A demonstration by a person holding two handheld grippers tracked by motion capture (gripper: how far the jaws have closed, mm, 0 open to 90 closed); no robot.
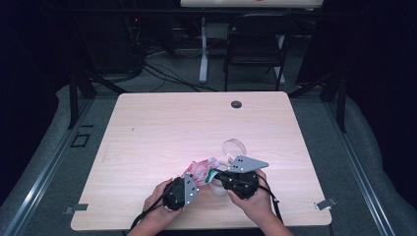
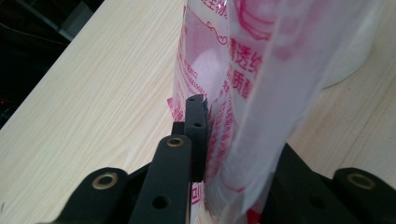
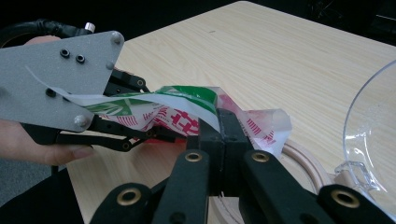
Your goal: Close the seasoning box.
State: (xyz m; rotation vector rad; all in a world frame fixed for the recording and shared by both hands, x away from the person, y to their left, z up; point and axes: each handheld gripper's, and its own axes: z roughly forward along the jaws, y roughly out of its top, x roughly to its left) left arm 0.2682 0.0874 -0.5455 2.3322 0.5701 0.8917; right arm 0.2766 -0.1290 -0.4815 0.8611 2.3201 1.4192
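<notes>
Red-and-white printed plastic packet (image 1: 197, 170) hangs above the near edge of the pale wooden table (image 1: 162, 132), pinched at its left end by the left gripper (image 1: 193, 178) and at its right end by the right gripper (image 3: 218, 122), beside a clear glass bowl (image 1: 234, 147).
</notes>
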